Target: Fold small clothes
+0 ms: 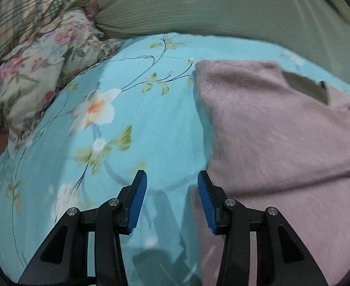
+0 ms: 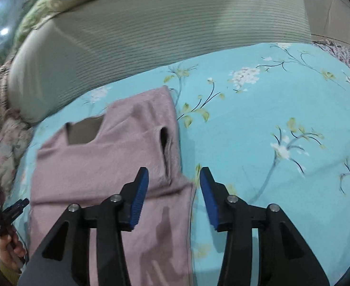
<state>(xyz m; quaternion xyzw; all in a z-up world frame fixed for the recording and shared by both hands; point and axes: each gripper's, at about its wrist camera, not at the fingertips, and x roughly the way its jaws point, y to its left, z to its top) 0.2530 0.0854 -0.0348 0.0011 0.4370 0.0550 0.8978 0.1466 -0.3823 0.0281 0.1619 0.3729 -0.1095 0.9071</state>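
The pink garment (image 2: 108, 166) lies flat on the bed, on the turquoise flowered sheet (image 2: 258, 143), with its neckline (image 2: 84, 131) toward the grey-green ribbed pillow (image 2: 151, 43). In the right wrist view its right-hand edge runs straight, and a sleeve opening (image 2: 164, 147) sits on top of the body just inside that edge, so that side looks already folded in. In the left wrist view the opposite edge (image 1: 206, 124) is also straight and tidy, with no sleeve trailing over the sheet; that side reads as folded too, though this is a judgement from the outline.

The left gripper (image 1: 172, 190) hangs over the sheet just beside the garment's edge, its jaws parted with nothing between them. The right gripper (image 2: 174, 186) is above the other edge, jaws released and apart; cloth shows below the gap but the pads do not press on it.

What seems left is the crosswise fold, hem toward neckline, to bring the narrow strip into a compact packet. The hem itself is hidden beneath the grippers, so its state cannot be told. A hand (image 2: 8, 250) holding the other tool shows at the lower left of the right wrist view
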